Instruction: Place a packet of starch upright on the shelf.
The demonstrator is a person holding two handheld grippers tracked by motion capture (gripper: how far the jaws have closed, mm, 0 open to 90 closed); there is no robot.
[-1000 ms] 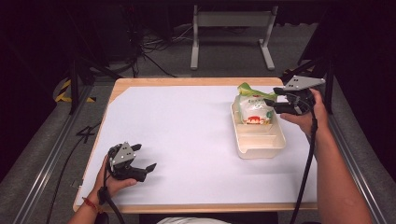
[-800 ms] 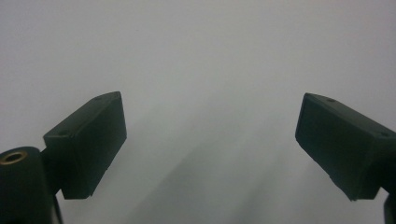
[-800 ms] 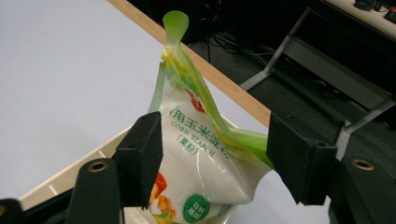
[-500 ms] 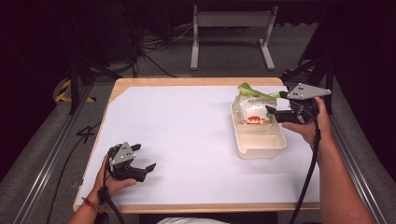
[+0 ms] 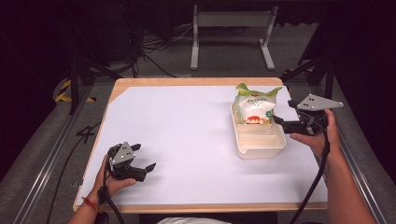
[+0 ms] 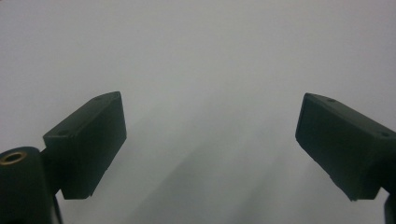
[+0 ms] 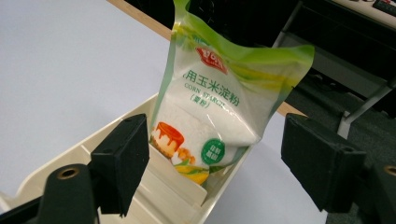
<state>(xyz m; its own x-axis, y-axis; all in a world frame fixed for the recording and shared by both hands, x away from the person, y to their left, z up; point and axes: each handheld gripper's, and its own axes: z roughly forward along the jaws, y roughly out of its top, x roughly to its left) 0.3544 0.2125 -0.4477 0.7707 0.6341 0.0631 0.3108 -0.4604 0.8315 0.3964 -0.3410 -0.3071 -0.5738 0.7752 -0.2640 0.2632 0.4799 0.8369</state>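
- While it stands upright in the far compartment of the cream plastic divided tray (image 5: 261, 148), right of centre in the high view, the white-and-green plastic bag of corn starch (image 5: 254, 108) keeps its long axis vertical, crimped top up.
- Right gripper (image 5: 279, 121), just right of the tray, has just been opening; its jaws are spread, nothing between them.
- Right gripper view reads the bag's print, though its bottom edge is hidden behind the tray wall.
- Left gripper (image 5: 145, 158), lower left, is spread over the white table cover (image 5: 187, 130).
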